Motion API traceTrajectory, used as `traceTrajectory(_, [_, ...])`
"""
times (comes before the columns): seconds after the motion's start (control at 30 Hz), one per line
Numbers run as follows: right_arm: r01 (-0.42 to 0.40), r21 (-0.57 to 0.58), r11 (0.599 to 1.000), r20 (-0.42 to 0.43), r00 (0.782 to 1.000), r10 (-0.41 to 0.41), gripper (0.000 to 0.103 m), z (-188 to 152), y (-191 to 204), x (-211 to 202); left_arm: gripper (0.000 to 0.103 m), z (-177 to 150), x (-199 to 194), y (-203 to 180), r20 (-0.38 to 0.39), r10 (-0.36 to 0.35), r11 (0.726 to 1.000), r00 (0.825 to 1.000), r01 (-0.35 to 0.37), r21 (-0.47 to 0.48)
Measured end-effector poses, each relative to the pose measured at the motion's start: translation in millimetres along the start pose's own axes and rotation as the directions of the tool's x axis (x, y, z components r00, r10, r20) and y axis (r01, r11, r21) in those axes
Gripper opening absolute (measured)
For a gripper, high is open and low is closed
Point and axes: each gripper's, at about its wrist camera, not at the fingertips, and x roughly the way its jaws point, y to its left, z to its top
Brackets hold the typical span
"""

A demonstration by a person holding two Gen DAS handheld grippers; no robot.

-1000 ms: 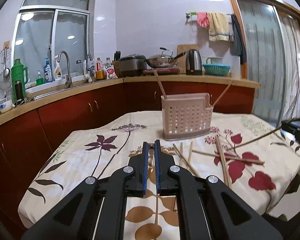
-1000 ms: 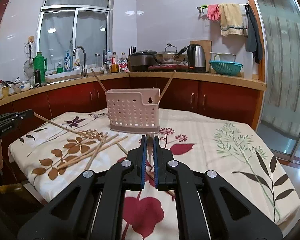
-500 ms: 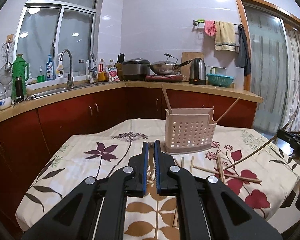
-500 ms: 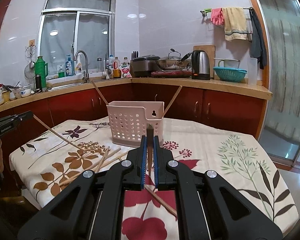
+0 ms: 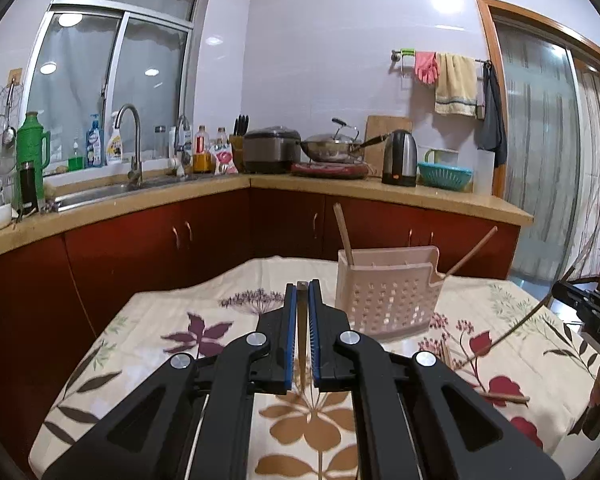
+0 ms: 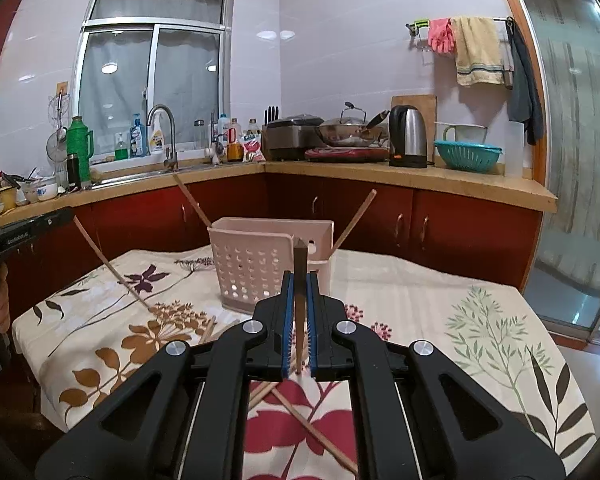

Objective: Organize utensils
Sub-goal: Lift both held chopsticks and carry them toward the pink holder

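A pale pink perforated utensil holder (image 5: 388, 290) (image 6: 260, 264) stands on the flowered tablecloth (image 5: 172, 328) with two wooden chopsticks (image 5: 344, 234) leaning in it. My left gripper (image 5: 302, 292) is shut on a wooden chopstick (image 5: 302, 336), held above the table left of the holder. My right gripper (image 6: 299, 280) is shut on another chopstick (image 6: 299, 268), its tip raised in front of the holder. Each gripper shows in the other's view, with its chopstick slanting down to the cloth (image 6: 108, 264) (image 5: 512, 328). Loose chopsticks (image 6: 312, 432) lie on the cloth.
Red cabinets and a counter (image 5: 180, 192) wrap behind the table, with sink, bottles, cooker, wok and kettle (image 5: 400, 158). A glass sliding door (image 6: 580, 160) is at the right. The table edge (image 5: 72, 392) is close on the left.
Both grippers have risen with their chopsticks; the views tilt up and the holder sits lower and nearer. The right chopstick tip now stands in front of the holder.
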Motion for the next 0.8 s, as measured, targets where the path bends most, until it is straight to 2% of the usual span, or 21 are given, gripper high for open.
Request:
traceTrajectory(0.2, [-0.011, 0.016, 1.0, 0.024, 1.0, 0.01, 0.006, 17.0, -3.3, 2.2, 0.007, 19.3, -0.9, -2.3, 0.046, -0.013, 1.0, 0.999, 0.012, 0.011])
traceTrajectory(0.47, [-0.044, 0.045, 0.998, 0.087, 0.995, 0.04, 0.007, 48.2, -8.7, -3.1, 0.007, 46.3, -10.6, -10.5, 0.099, -0.079, 0.997, 0.992, 0.078, 0.009])
traceTrajectory(0.8, [-0.067, 0.013, 0.998, 0.219, 0.974, 0.063, 0.007, 97.0, -16.6, 0.7, 0.007, 94.8, -11.0, -31.8, 0.228, -0.141, 0.99, 0.963, 0.136, 0.04])
